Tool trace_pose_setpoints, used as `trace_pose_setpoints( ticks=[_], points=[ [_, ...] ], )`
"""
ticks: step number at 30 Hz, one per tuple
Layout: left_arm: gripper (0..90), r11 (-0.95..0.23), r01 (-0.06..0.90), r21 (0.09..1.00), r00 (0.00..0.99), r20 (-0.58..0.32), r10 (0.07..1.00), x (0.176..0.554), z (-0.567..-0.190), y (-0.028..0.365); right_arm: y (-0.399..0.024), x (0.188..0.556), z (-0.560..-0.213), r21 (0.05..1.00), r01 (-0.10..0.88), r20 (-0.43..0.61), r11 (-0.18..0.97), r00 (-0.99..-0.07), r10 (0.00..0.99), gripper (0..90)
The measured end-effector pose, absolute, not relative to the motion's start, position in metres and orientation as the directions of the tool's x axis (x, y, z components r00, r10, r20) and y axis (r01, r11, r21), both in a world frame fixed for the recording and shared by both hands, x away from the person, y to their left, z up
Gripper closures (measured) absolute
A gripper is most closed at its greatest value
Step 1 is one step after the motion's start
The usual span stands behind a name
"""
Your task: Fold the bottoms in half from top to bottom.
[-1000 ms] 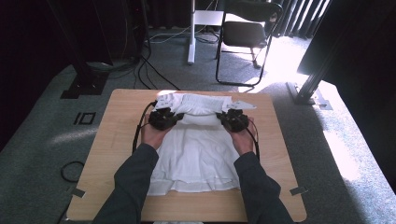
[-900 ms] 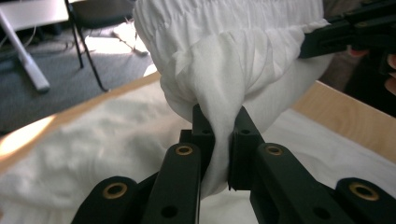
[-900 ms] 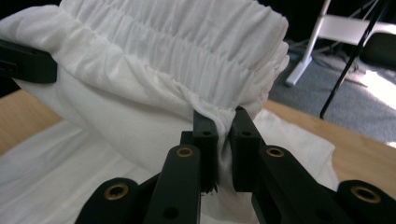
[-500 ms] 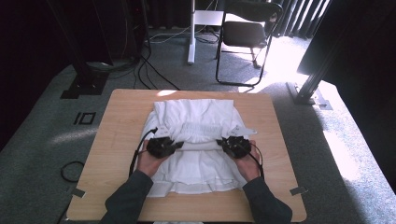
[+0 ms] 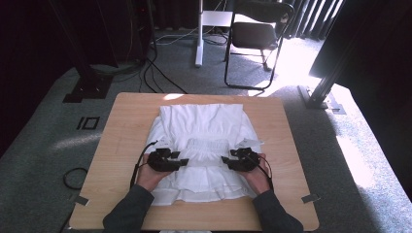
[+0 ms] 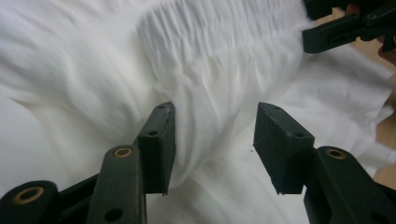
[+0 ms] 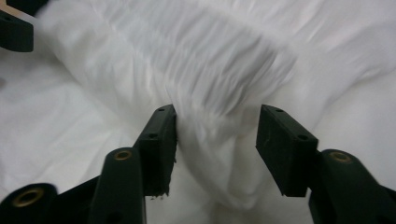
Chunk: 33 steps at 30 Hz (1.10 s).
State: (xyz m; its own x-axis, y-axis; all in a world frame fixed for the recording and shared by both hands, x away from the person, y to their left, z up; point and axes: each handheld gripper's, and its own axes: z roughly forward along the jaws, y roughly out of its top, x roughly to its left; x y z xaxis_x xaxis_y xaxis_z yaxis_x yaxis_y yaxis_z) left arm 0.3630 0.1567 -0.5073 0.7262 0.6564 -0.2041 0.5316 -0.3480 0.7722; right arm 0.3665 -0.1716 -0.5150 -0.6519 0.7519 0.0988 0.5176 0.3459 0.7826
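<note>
While it lies spread on the table, garment: a white garment covers the middle of the wooden table, its lower part folded up toward the person, with a gathered band across the middle.
Fold: a soft ridge of cloth rises between the left jaws; a similar bunch stands between the right jaws.
Left gripper: jaws apart, just opened, cloth between them but not pressed; it rests on the left side of the fold.
Right gripper: jaws apart, just opened, cloth loose between them; it rests on the right side.
Hands: both hold the grippers from the near edge.
Surroundings: a folding chair stands beyond the table on grey carpet.
</note>
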Motion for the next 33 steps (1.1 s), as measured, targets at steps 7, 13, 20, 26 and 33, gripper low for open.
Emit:
trace_pose_setpoints(
  ticks=[7,13,20,26,33],
  points=[
    [85.2,-0.326,0.574,0.751,0.649,-0.175,0.740,0.416,-0.490,0.155,-0.191,0.396,-0.492,0.828,0.527,0.156,0.191,-0.544,0.824,81.5],
    [84.6,-0.360,0.638,0.680,0.619,-0.176,0.765,0.443,-0.516,0.134,-0.176,0.432,-0.520,0.744,0.629,0.149,0.227,-0.487,0.861,79.2],
    [83.3,-0.348,0.647,0.678,0.626,-0.213,0.750,0.444,-0.526,0.131,-0.173,0.443,-0.536,0.720,0.660,0.216,0.213,-0.505,0.836,78.7],
    [80.6,-0.346,0.612,0.711,0.658,-0.215,0.721,0.427,-0.521,0.131,-0.178,0.432,-0.531,0.747,0.633,0.246,0.205,-0.549,0.799,76.3],
    [77.9,-0.344,0.577,0.741,0.697,-0.227,0.680,0.404,-0.521,0.132,-0.181,0.411,-0.523,0.781,0.589,0.249,0.205,-0.596,0.763,74.4]
  ],
)
